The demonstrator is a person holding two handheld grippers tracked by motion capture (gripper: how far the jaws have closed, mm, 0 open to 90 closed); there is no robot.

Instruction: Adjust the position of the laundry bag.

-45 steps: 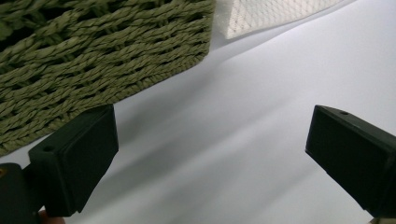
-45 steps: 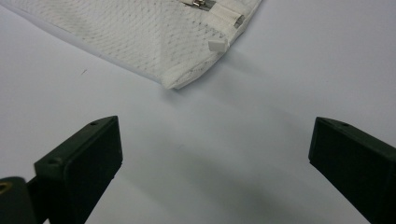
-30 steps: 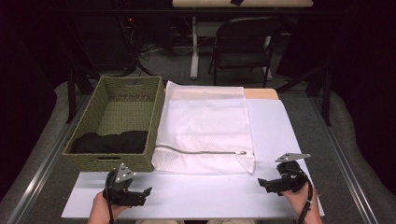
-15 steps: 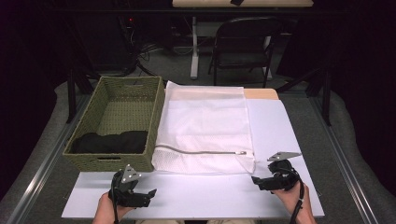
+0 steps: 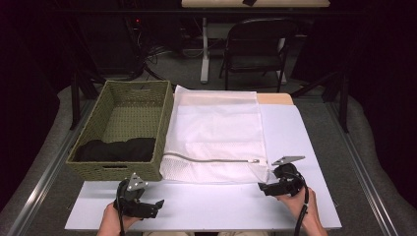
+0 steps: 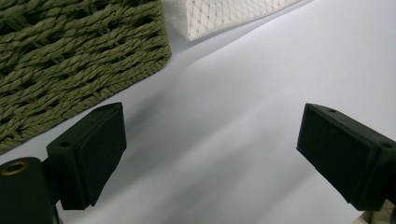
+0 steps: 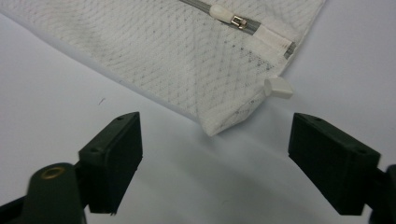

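The mesh bag lies flat on the white table beside the basket of dark clothes, zipper toward the person, likely set out for loading. The right gripper stands released, nothing between its jaws, aimed at the bag's near corner; the left gripper rests released by the basket. The right gripper view adds the zipper pull closed at that corner, too small in the high view.

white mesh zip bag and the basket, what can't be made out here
- White mesh zip bag: contents, high view; the weave is too fine to see through.
- Black cloth in the green woven basket: what garment, high view; bunched, partly behind the near wall.
- Bag's far part: right gripper view, cut off by the top edge.
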